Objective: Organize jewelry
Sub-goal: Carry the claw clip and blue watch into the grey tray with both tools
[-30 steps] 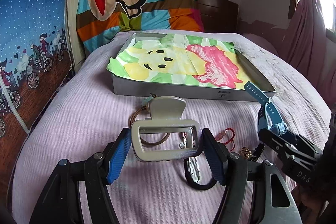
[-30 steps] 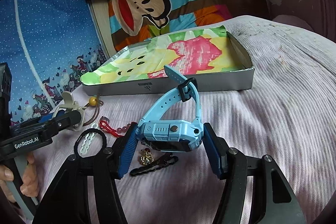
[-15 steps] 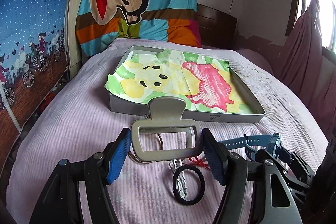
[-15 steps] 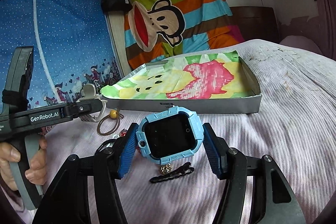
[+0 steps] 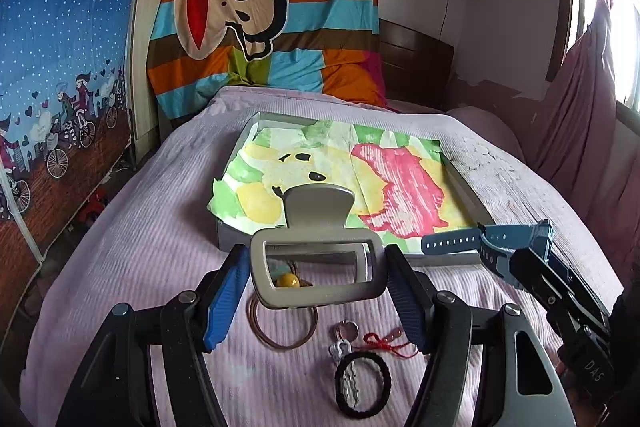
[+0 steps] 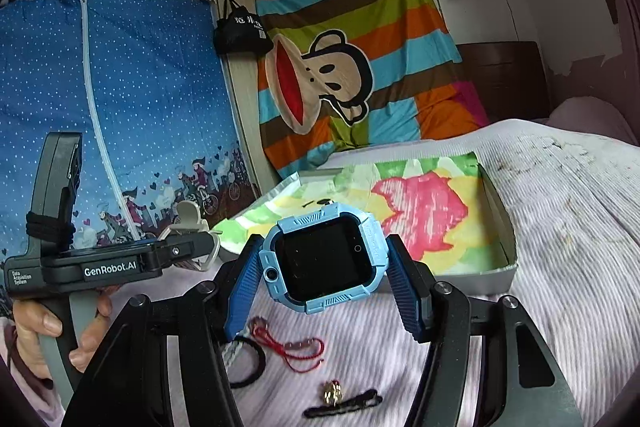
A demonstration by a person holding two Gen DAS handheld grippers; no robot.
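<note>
My left gripper (image 5: 316,277) is shut on a beige claw hair clip (image 5: 318,269), held above the bed just short of the grey tray (image 5: 468,187) lined with a colourful cartoon sheet. My right gripper (image 6: 326,269) is shut on a light blue smartwatch (image 6: 326,261), its dark screen facing the camera; in the left wrist view its strap (image 5: 460,241) hangs over the tray's near right corner. On the pink bedspread below lie a brown hair tie with a yellow bead (image 5: 286,281), a black hair tie (image 5: 362,385), a red cord bracelet (image 6: 296,347) and a black hair pin with a gold charm (image 6: 342,401).
The tray (image 6: 500,227) sits mid-bed with a raised rim. A striped cartoon blanket (image 5: 260,11) hangs at the headboard. A blue printed curtain (image 6: 100,107) runs along the left side. A hand (image 6: 38,331) holds the left gripper's handle. A maroon curtain (image 5: 580,107) covers the window at right.
Both grippers have risen from the bedspread with their items. The watch turned from side-on to screen-facing. The tray has come closer and the loose jewelry has dropped lower in view.
</note>
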